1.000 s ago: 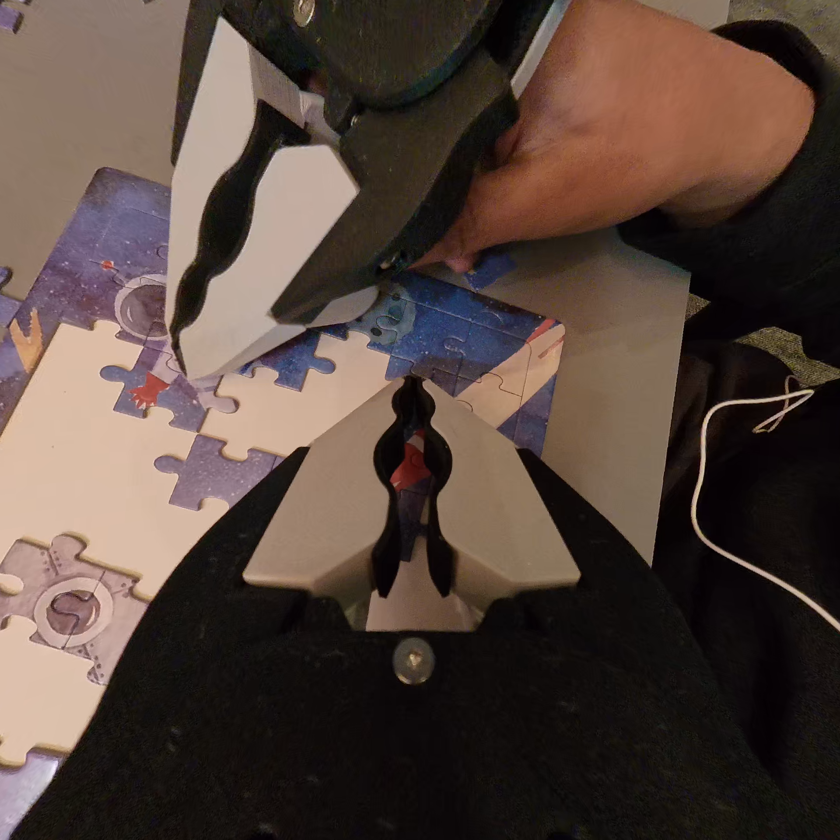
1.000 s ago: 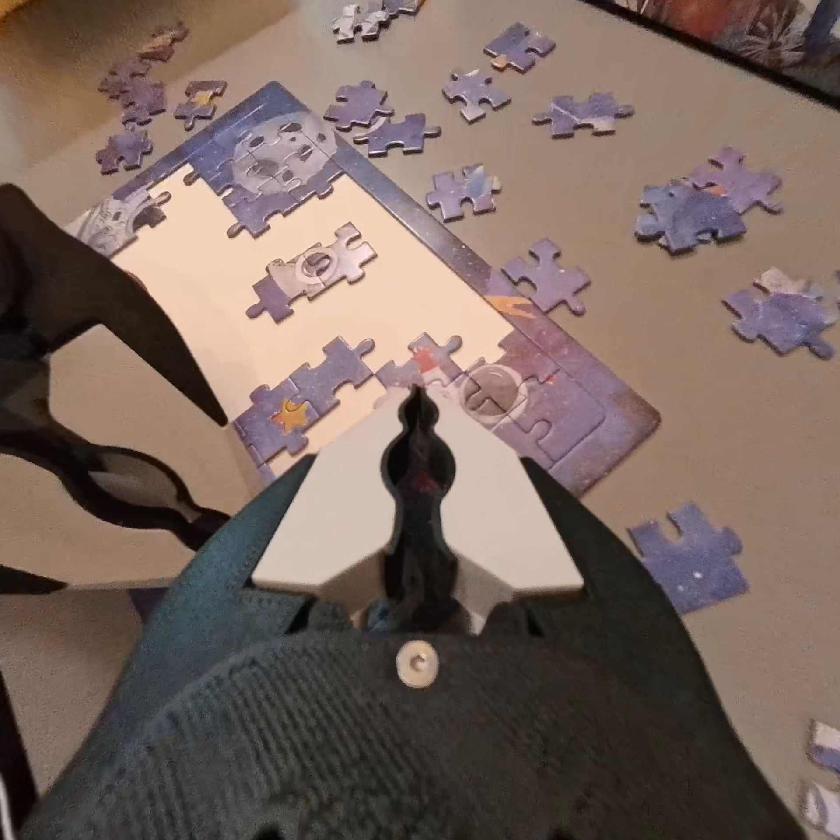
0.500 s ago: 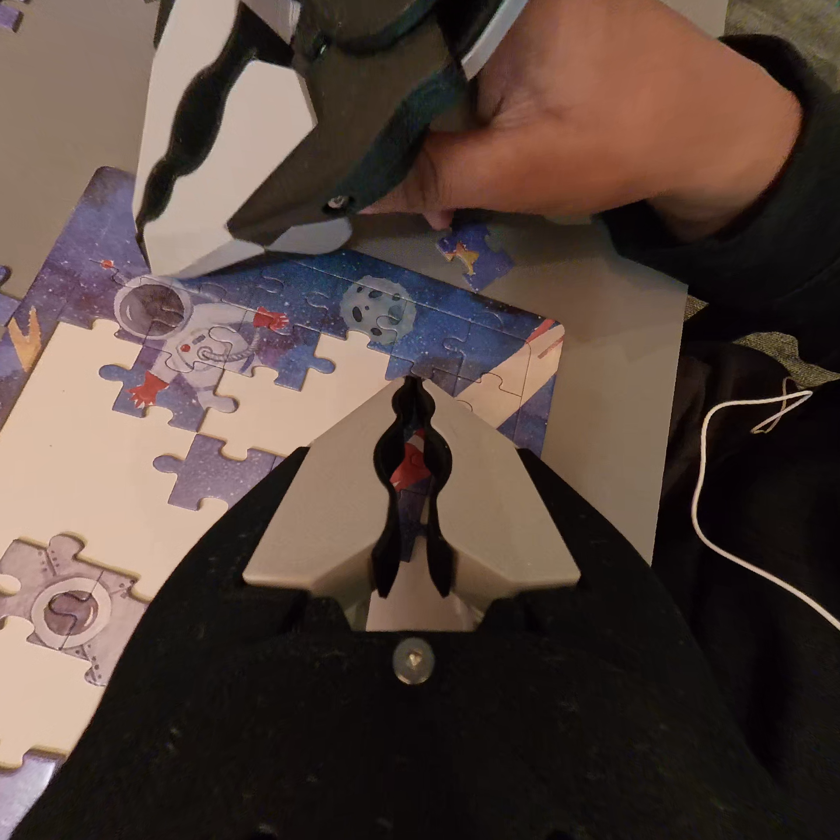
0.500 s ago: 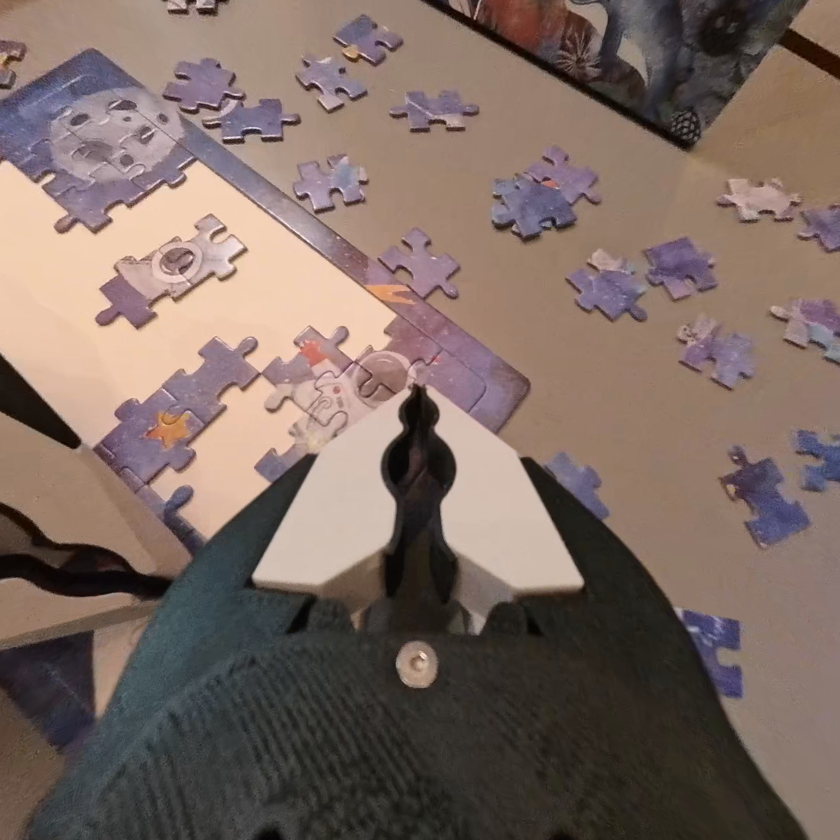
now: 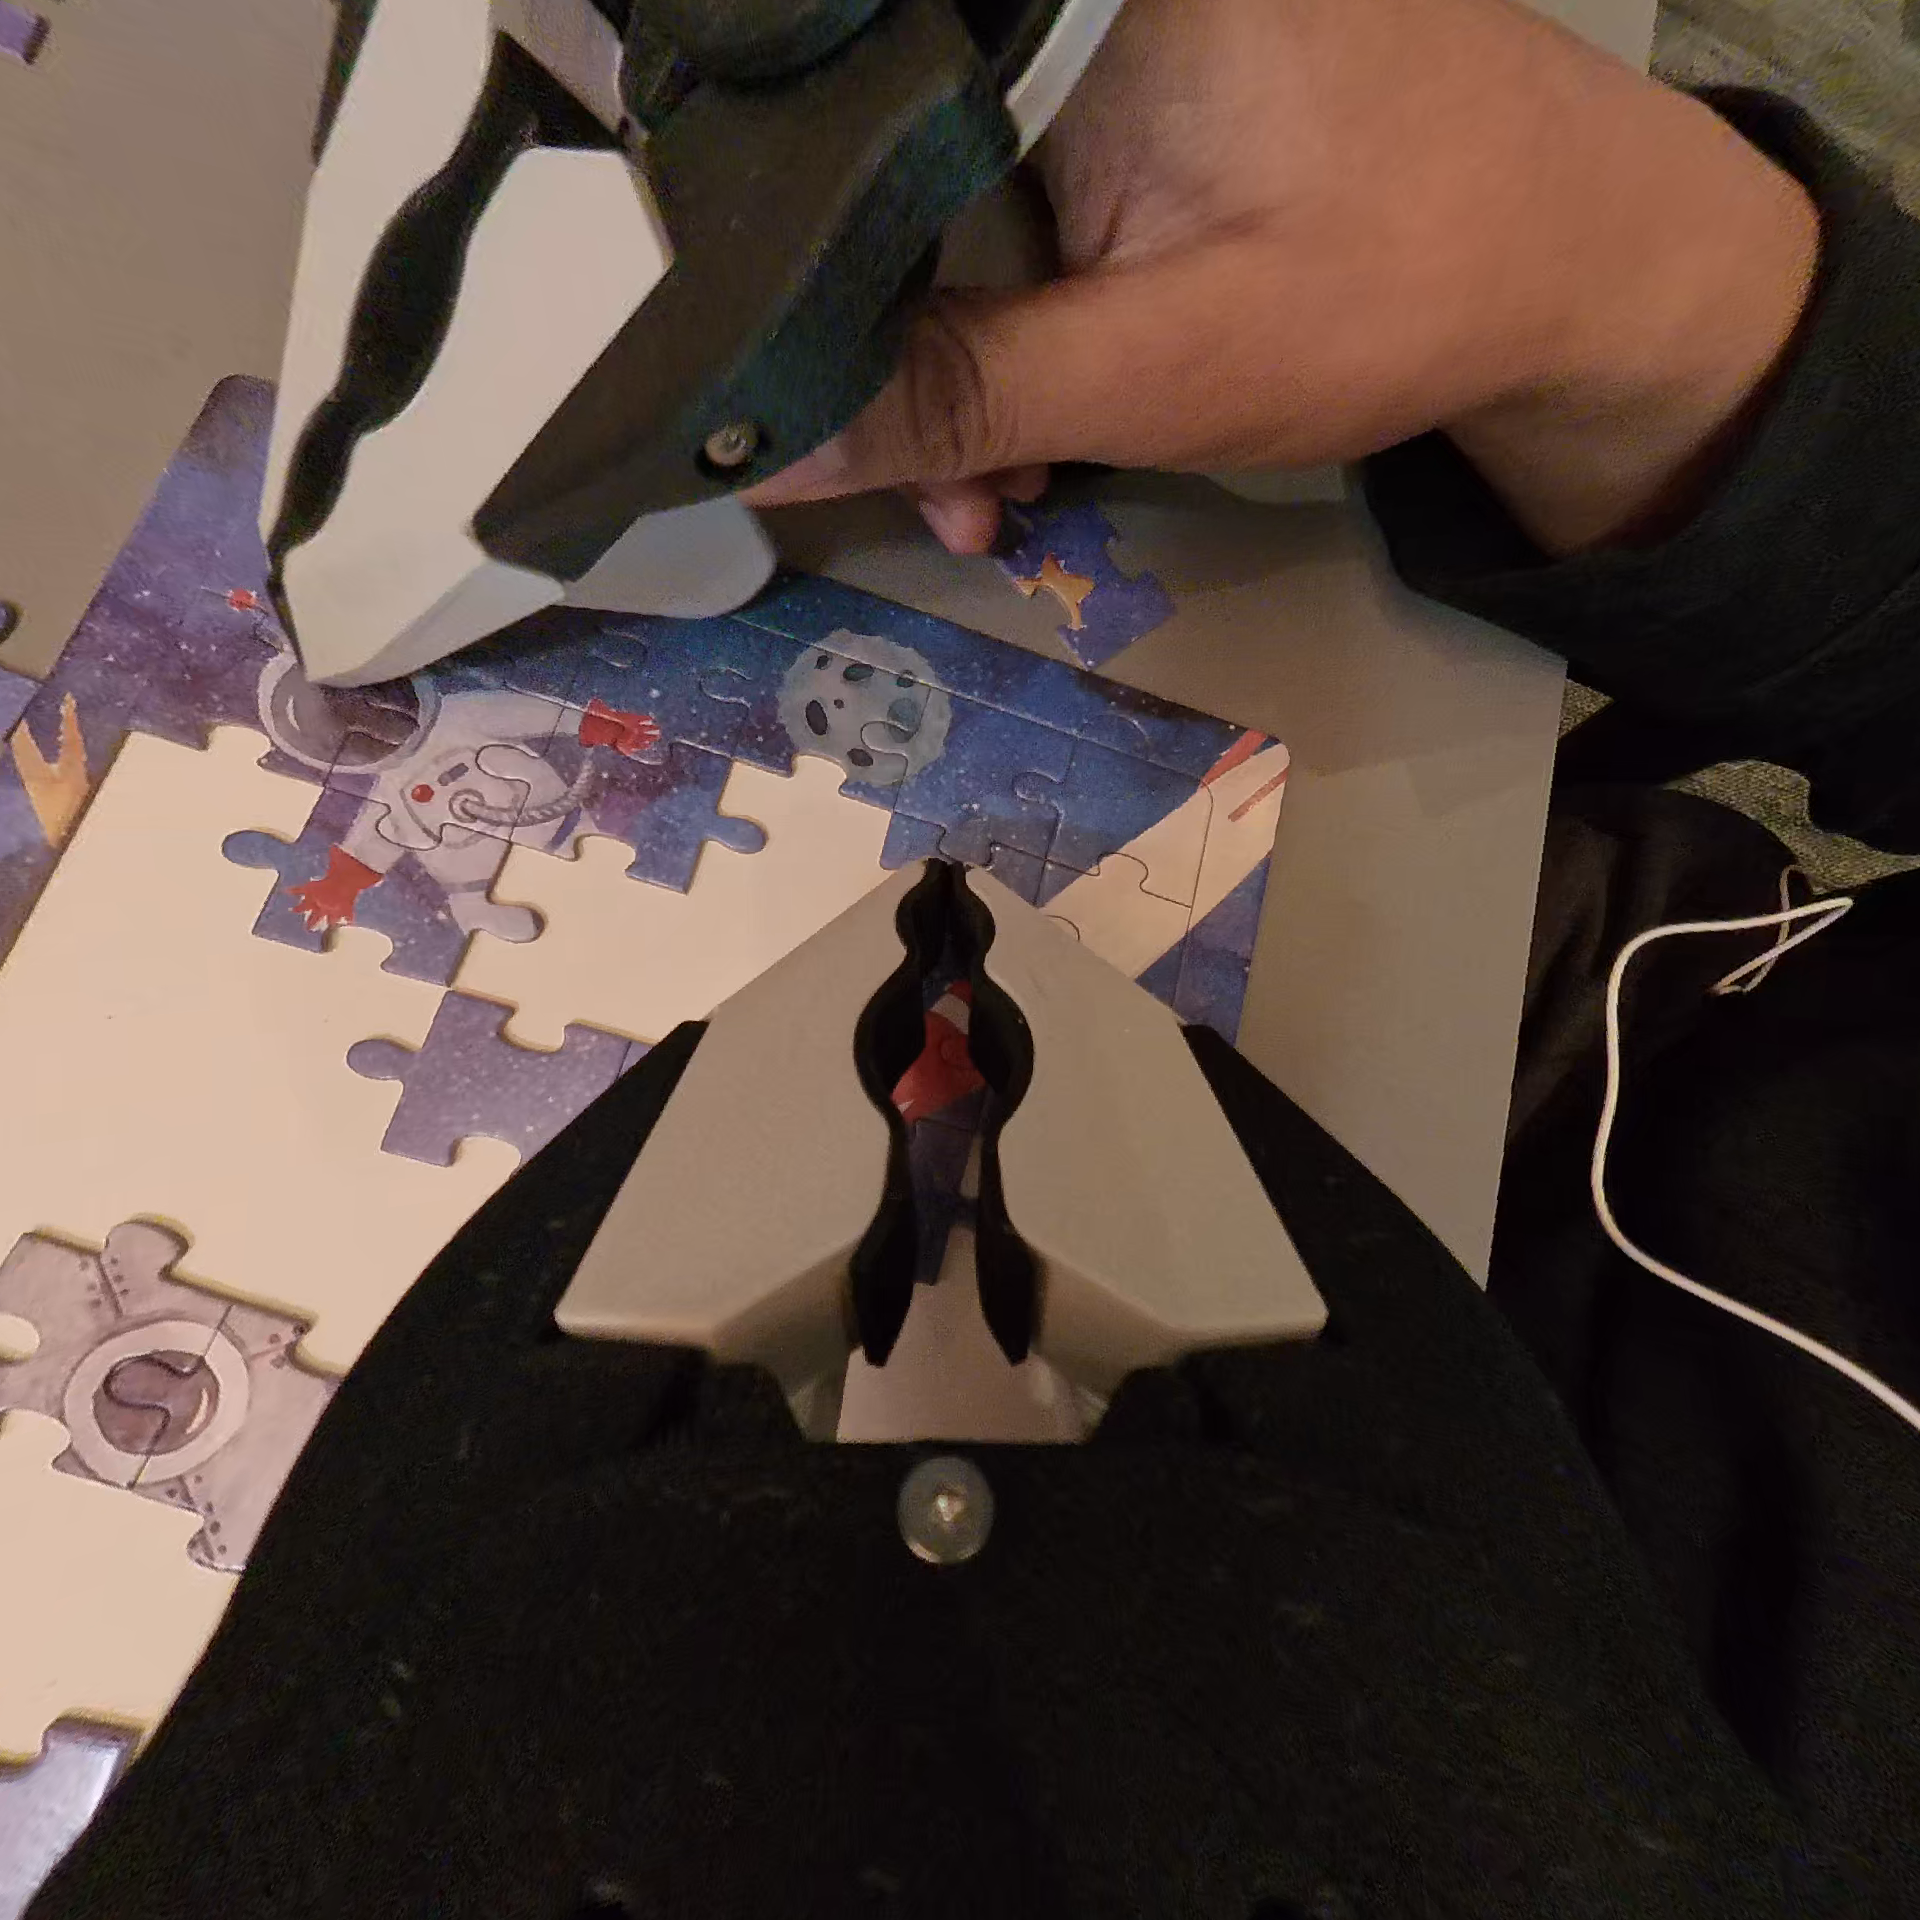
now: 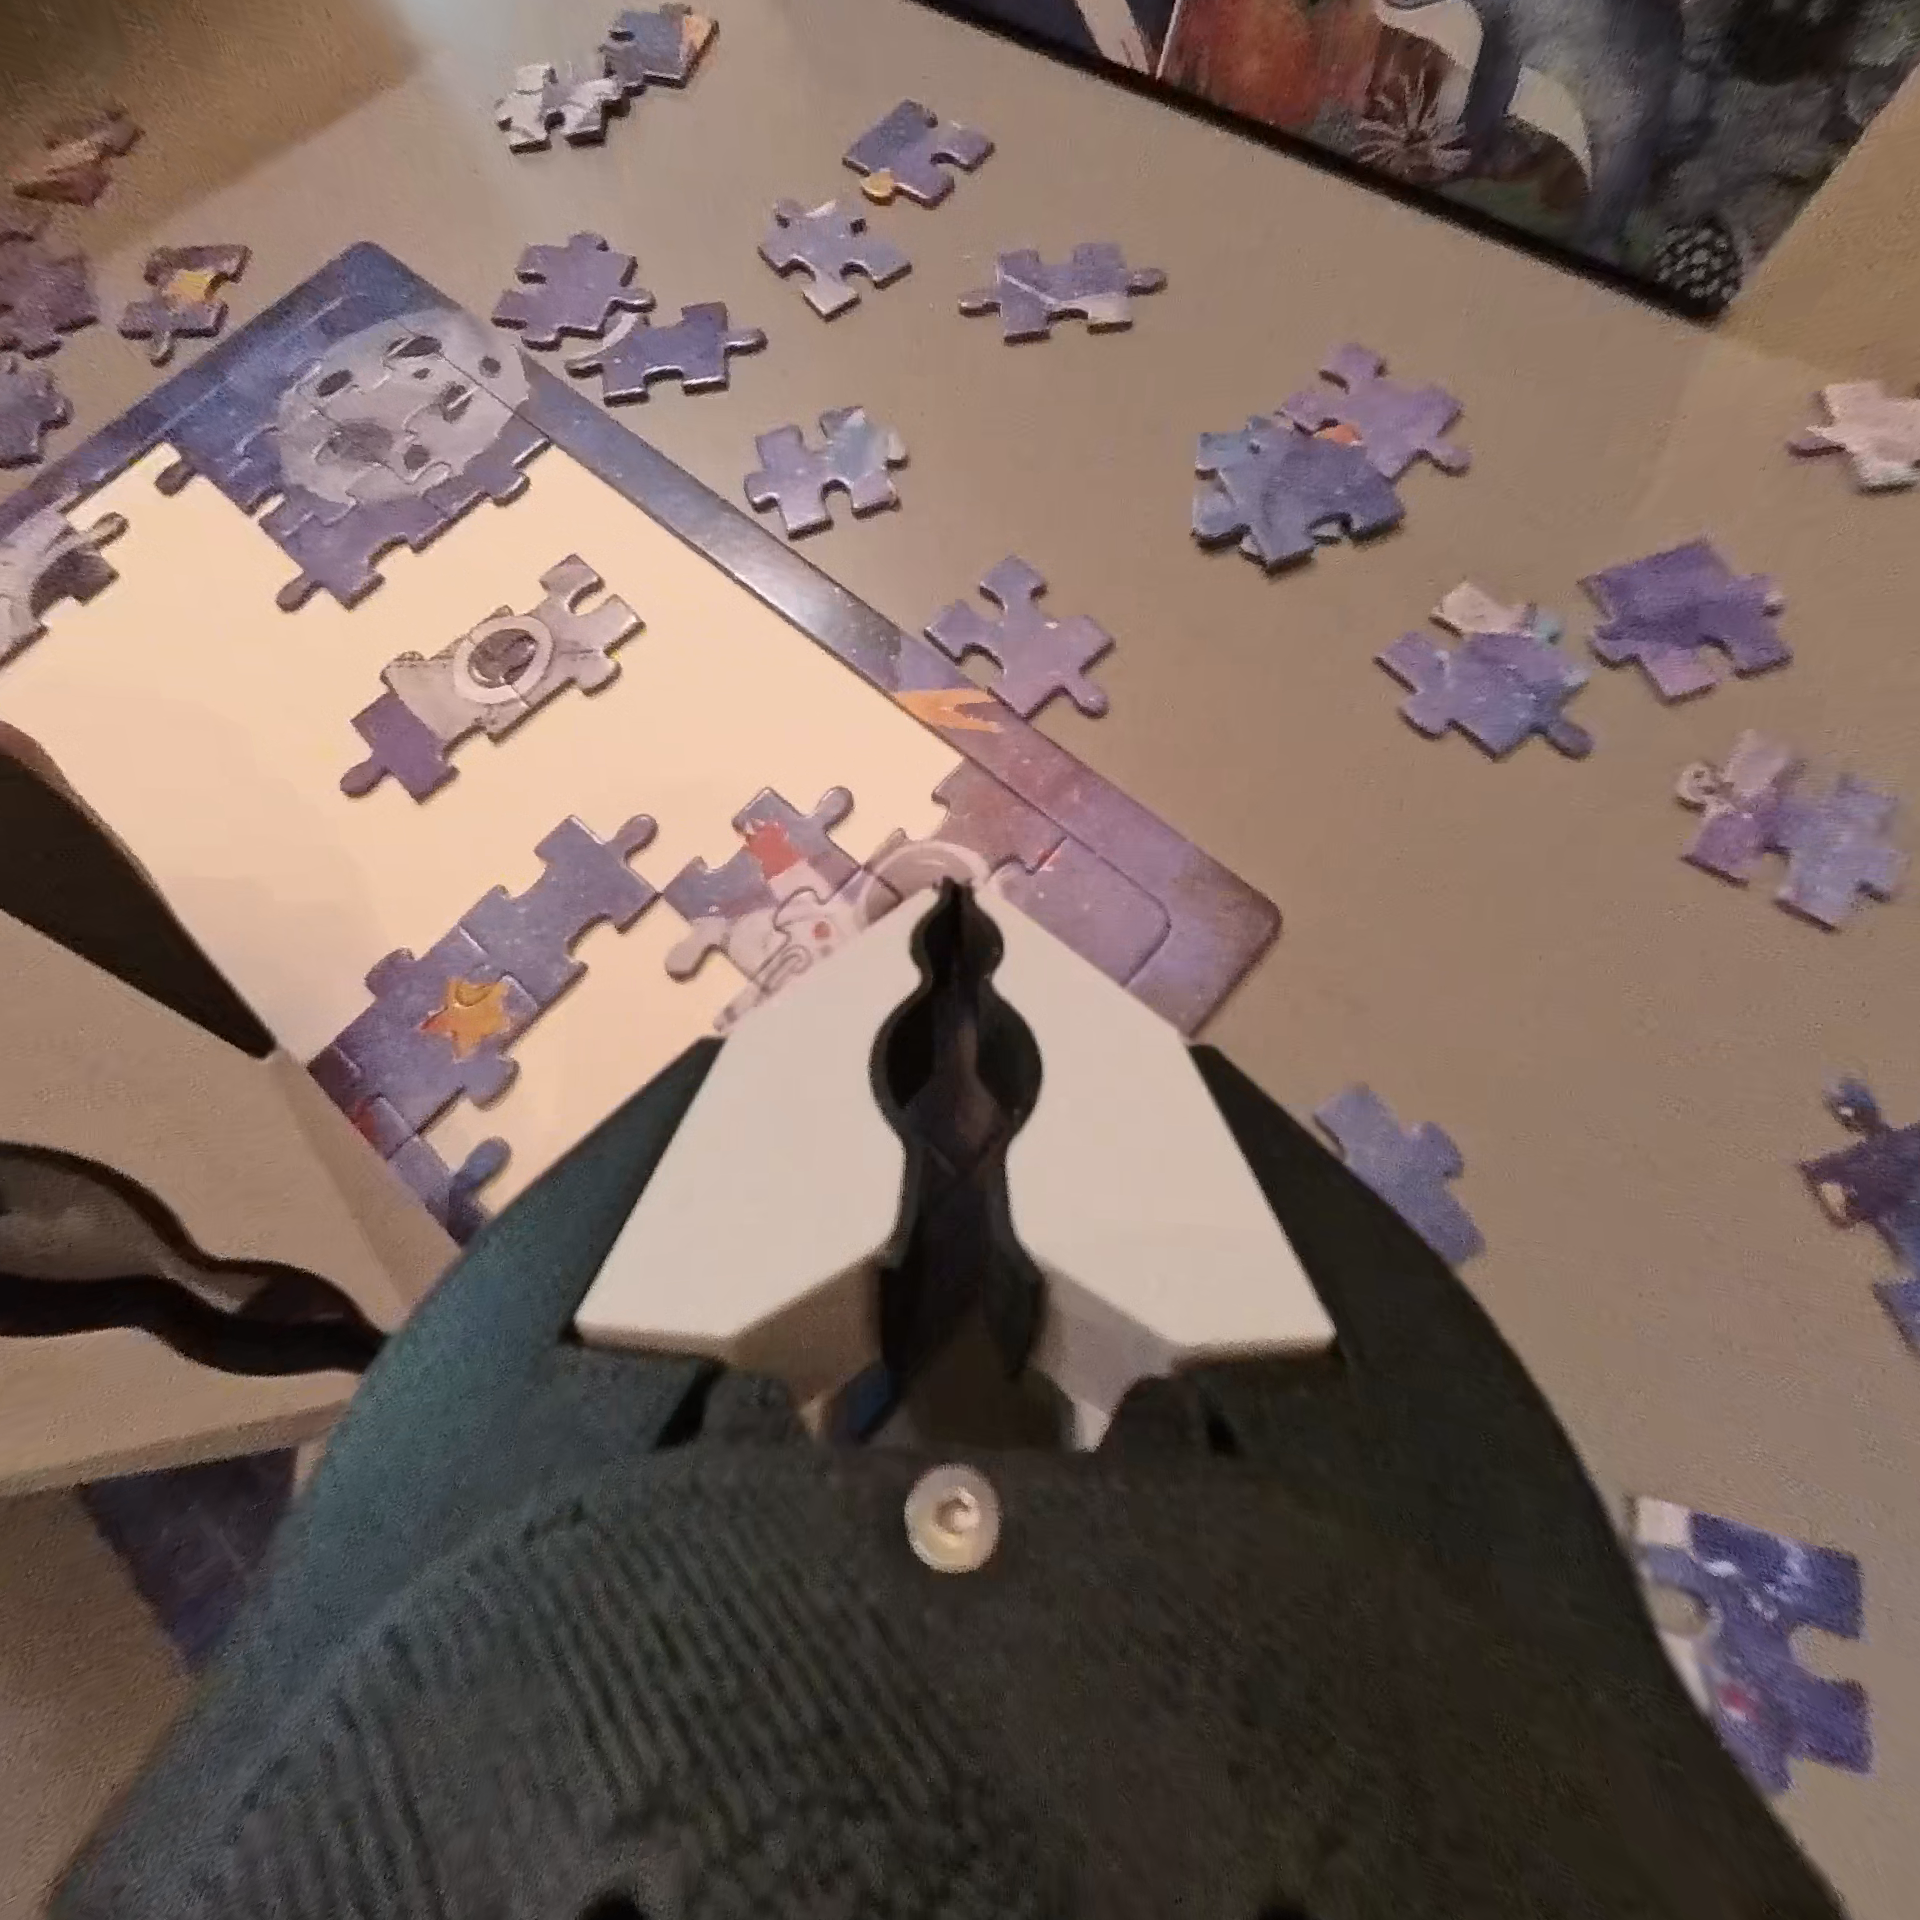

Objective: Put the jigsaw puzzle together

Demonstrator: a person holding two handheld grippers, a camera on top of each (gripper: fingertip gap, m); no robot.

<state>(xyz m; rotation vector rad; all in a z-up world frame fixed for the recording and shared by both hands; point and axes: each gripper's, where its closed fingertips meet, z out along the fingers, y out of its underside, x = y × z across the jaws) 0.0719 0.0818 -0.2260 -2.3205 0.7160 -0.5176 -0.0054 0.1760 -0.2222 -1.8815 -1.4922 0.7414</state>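
A space jigsaw lies partly assembled in a cream tray (image 5: 156, 1039), with an astronaut (image 5: 447, 790) and a grey moon (image 5: 862, 707) in place. My left gripper (image 5: 943, 868) is shut, its tips over the joined blue pieces near the tray's right corner. My right gripper (image 5: 296, 634) is shut, held by a hand (image 5: 1351, 312), its tip down at the astronaut's helmet. In the right wrist view the right gripper (image 6: 951, 896) points at that helmet (image 6: 914, 862) near the corner of the tray (image 6: 260, 675). One finger (image 6: 208, 1143) of the left gripper shows at the left edge.
Several loose blue pieces lie on the grey table: one (image 6: 1018, 644) beside the tray, a heap (image 6: 1288, 488) farther right, one (image 6: 1403, 1164) near my right gripper. A star piece (image 5: 1091, 582) lies under the hand. A picture box (image 6: 1558, 104) stands at the back right. A white cord (image 5: 1621, 1091) hangs right. One gripper's finger ends stand about 12 cm off the other's.
The right gripper lifted off the astronaut's body, swung away toward the loose pieces, then came back down at the helmet. It stayed shut. The left gripper has not moved.
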